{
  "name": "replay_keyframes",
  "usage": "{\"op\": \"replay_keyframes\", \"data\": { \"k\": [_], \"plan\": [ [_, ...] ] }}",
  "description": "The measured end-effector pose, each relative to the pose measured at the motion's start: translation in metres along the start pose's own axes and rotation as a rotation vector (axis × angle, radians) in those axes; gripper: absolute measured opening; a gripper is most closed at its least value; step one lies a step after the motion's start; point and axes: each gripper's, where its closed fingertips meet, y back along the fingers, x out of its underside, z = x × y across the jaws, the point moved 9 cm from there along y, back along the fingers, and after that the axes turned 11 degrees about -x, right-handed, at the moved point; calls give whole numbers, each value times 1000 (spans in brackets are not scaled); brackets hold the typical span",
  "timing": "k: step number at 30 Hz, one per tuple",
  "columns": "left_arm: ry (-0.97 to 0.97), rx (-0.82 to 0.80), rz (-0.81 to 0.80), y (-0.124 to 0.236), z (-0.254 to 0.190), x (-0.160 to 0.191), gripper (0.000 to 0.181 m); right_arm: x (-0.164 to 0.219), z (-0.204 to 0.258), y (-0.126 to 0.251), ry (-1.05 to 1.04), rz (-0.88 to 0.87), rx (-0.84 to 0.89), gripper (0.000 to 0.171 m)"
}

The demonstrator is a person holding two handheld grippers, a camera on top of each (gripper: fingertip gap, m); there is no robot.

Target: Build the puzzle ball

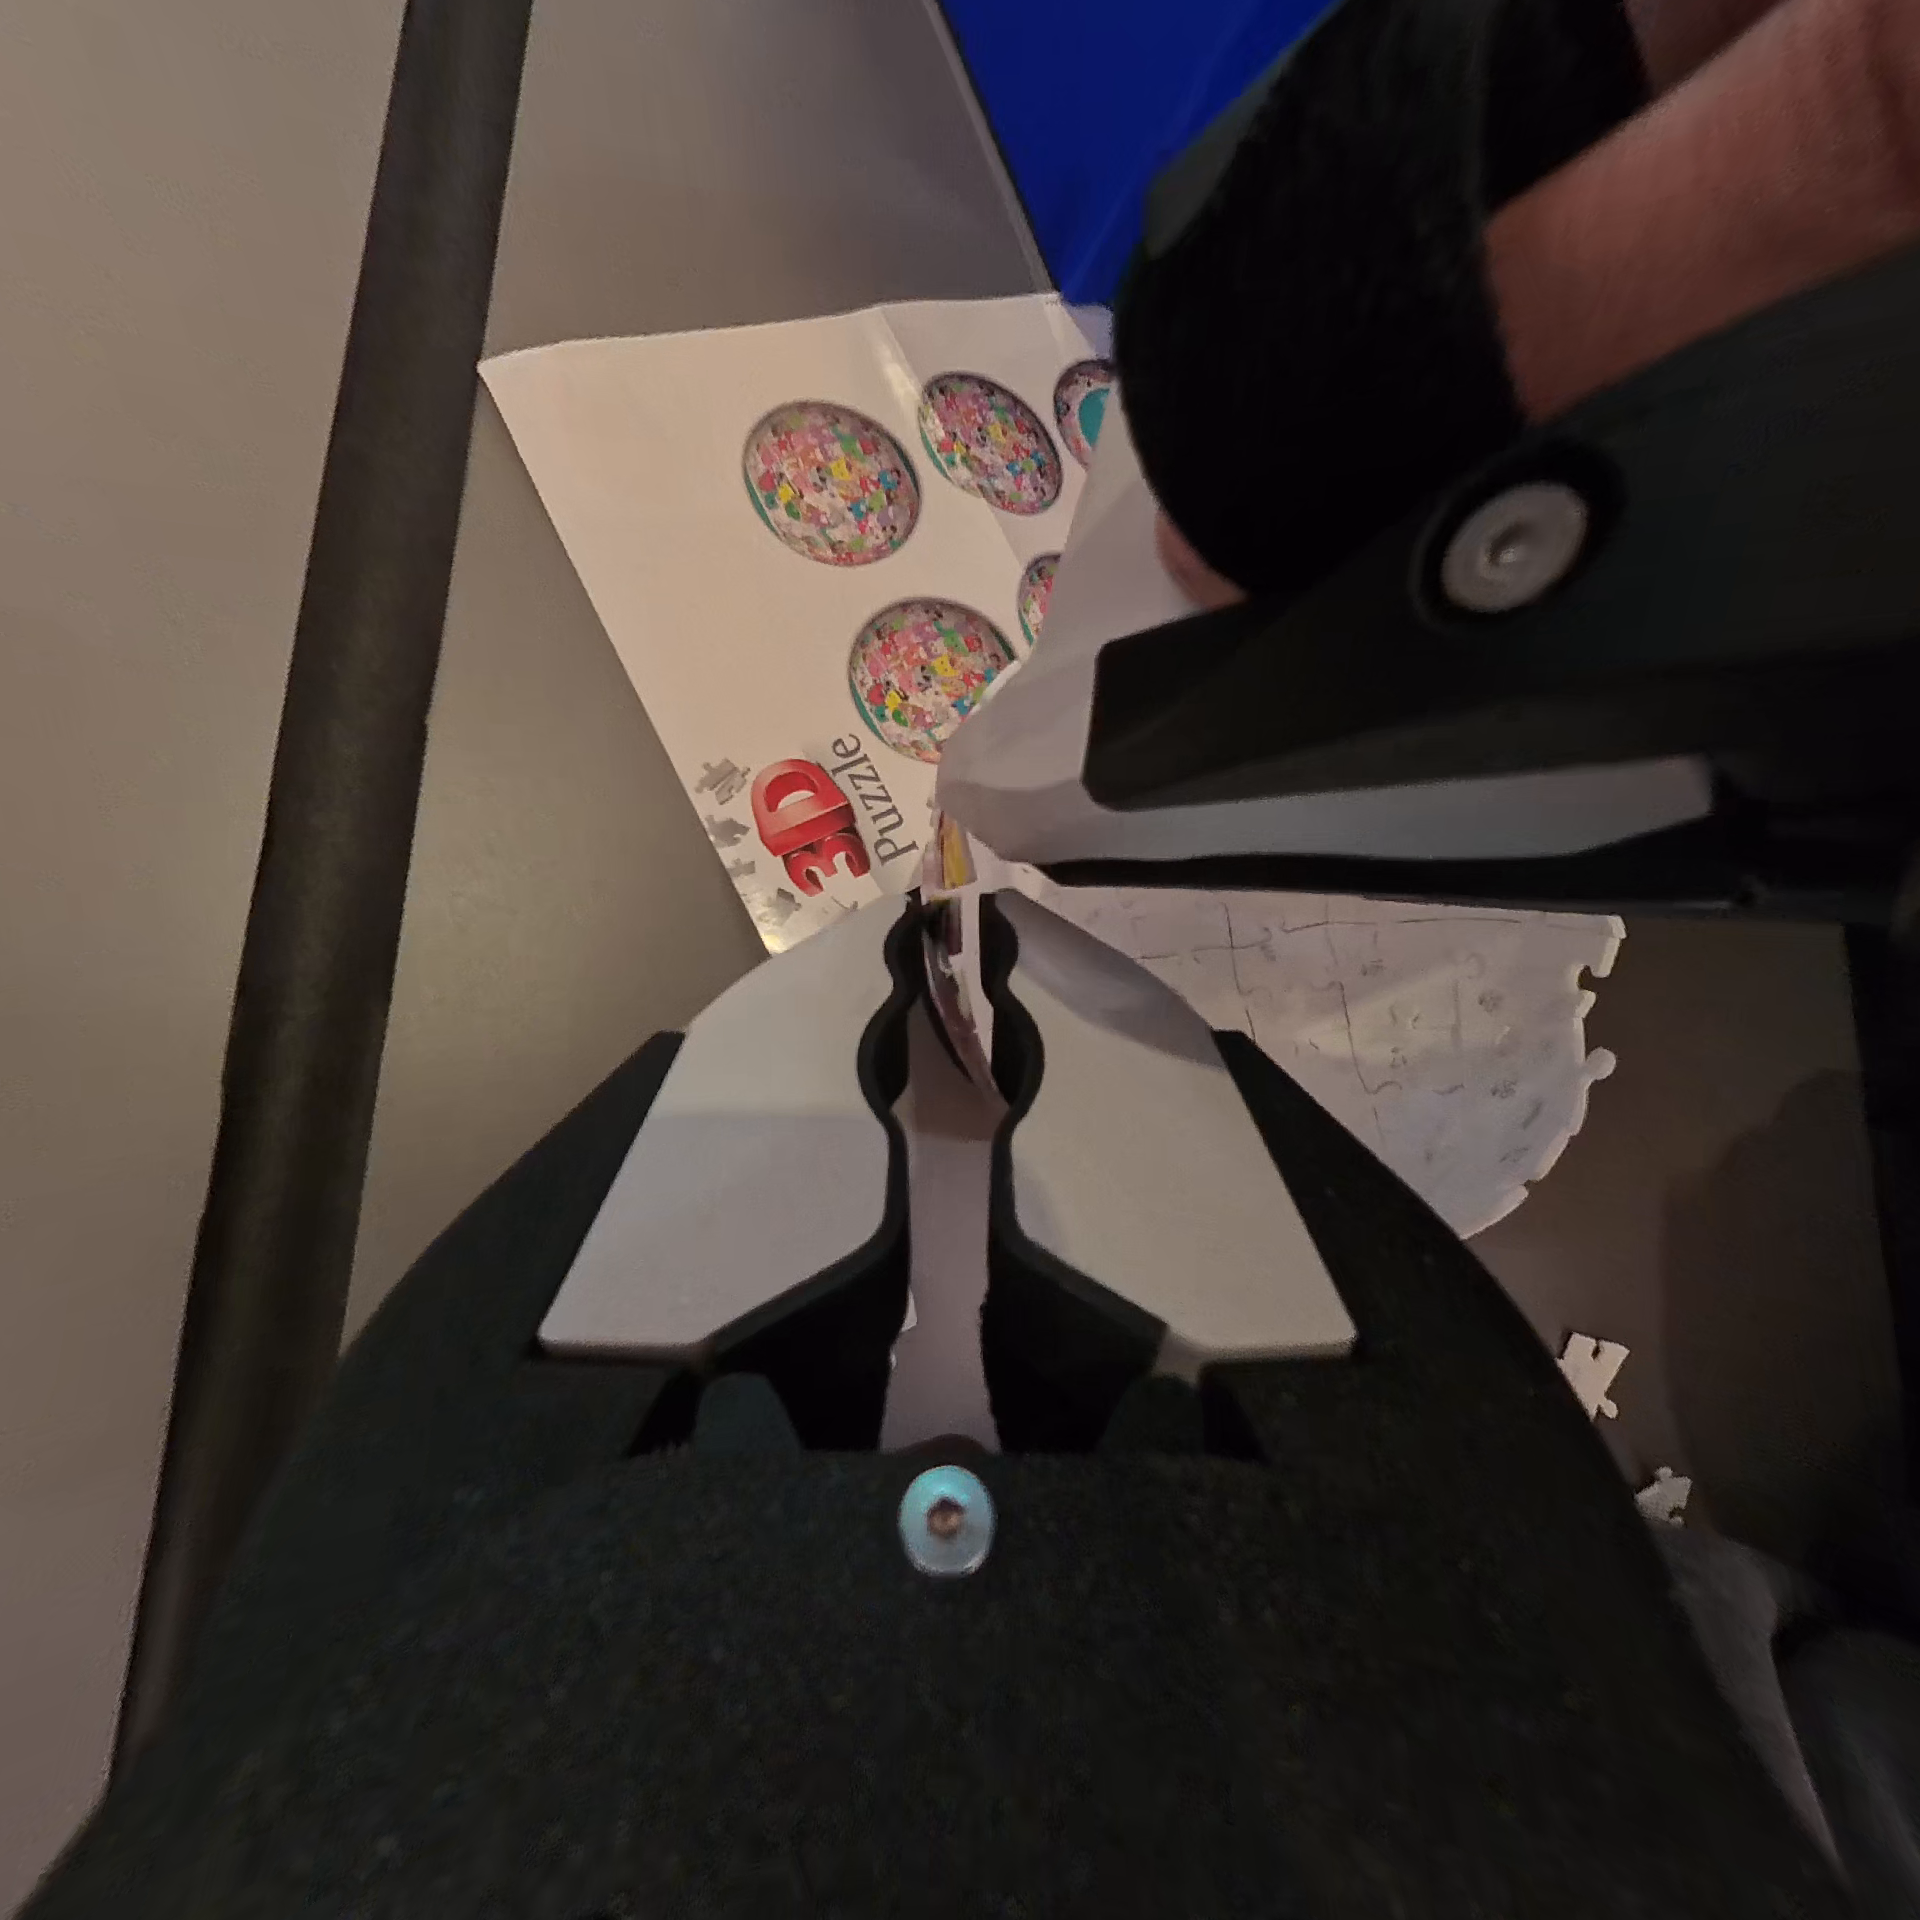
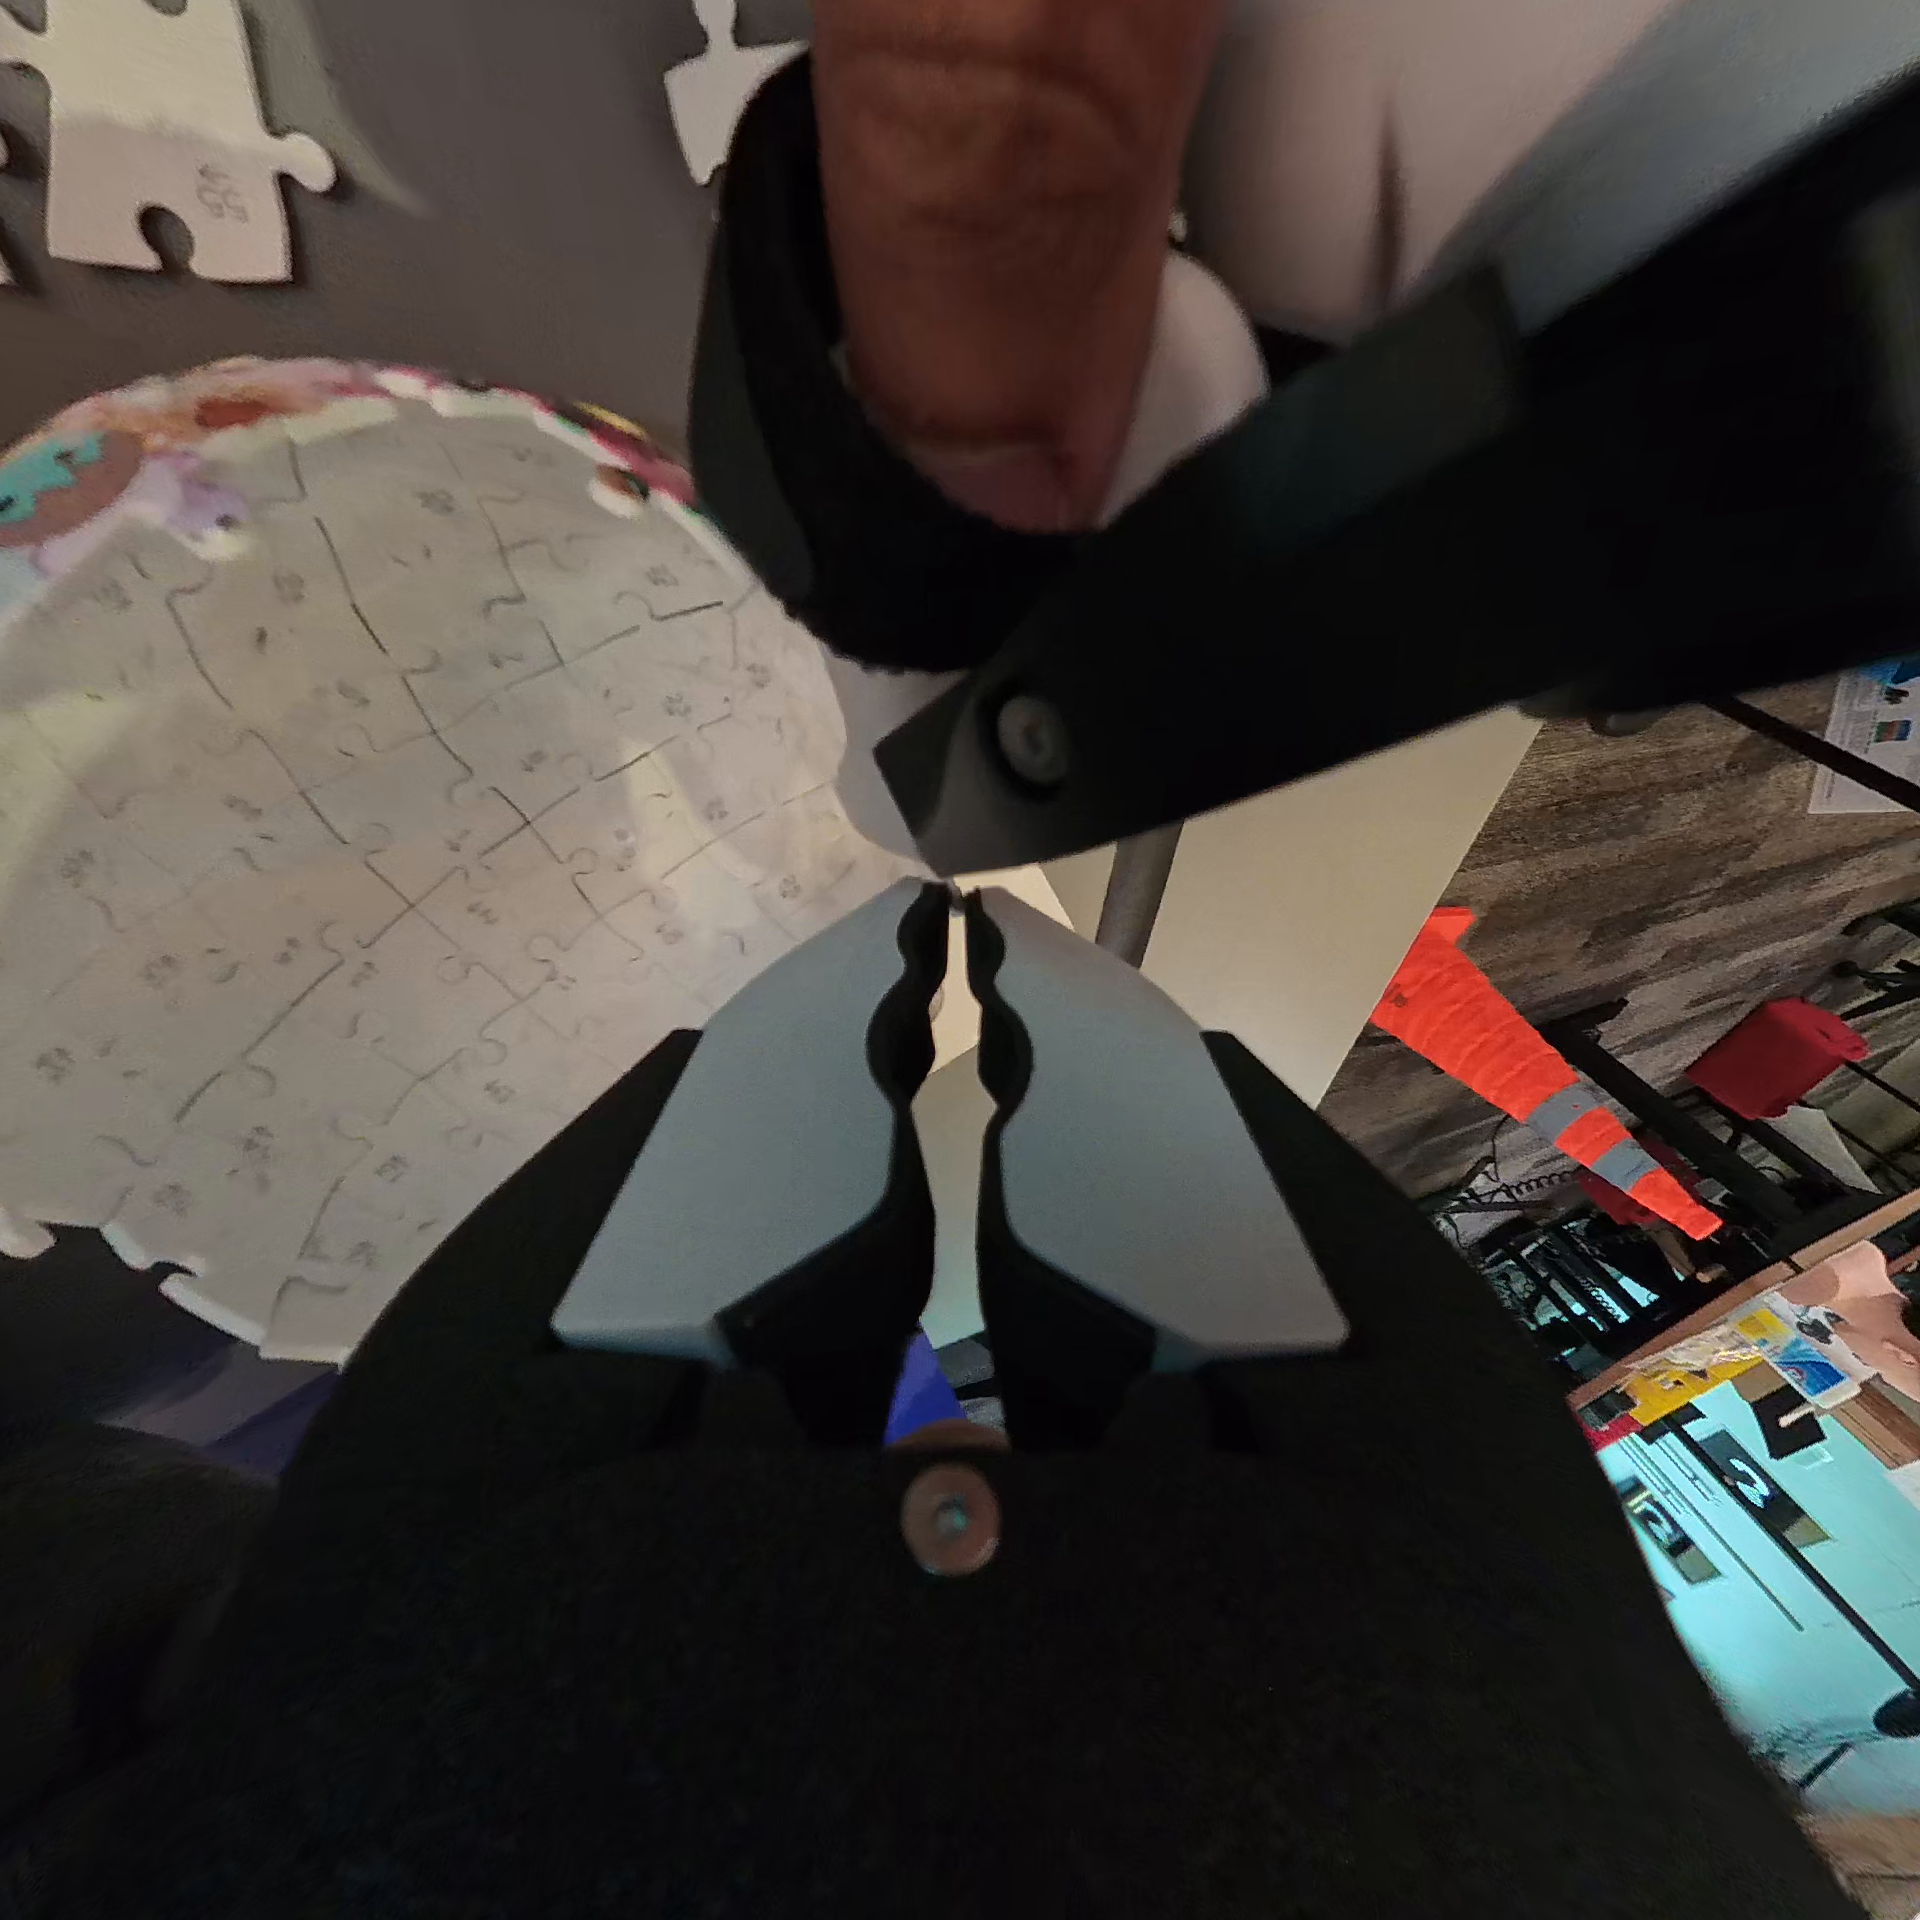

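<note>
Your left gripper (image 1: 951,935) pinches the shell's (image 2: 343,810) rim edge-on; the shell curves right of it. Your right gripper (image 2: 951,899), tips nearly closed on a barely visible piece, meets that rim

right gripper (image 2: 954,902) nearly closed, centre | puzzle ball (image 2: 395,831) half-built, left | left gripper (image 2: 935,842) tip touching, upper right

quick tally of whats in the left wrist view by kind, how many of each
grippers: 2 (left gripper, right gripper)
partly built puzzle ball: 1
instruction leaflet: 1
loose puzzle pieces: 2
total: 6
</note>
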Motion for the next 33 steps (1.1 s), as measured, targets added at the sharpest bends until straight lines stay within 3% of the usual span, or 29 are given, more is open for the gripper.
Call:
{"op": "replay_keyframes", "data": {
  "k": [16, 23, 27, 33],
  "plan": [
    [-30, -14, -52, 2, 0, -3, 6, 12, -5, 0, 33, -140, -36, 3],
    [-38, -12, -57, 2, 0, -3, 5, 41, -19, 8, -15, -464, -234, 19],
    [-43, -11, -58, 2, -1, -4, 5, 47, -22, -3, -43, -505, -372, 20],
    [-46, -12, -59, 2, -2, -4, 5, 41, -23, -14, -22, -474, -365, 17]
  ]
}}
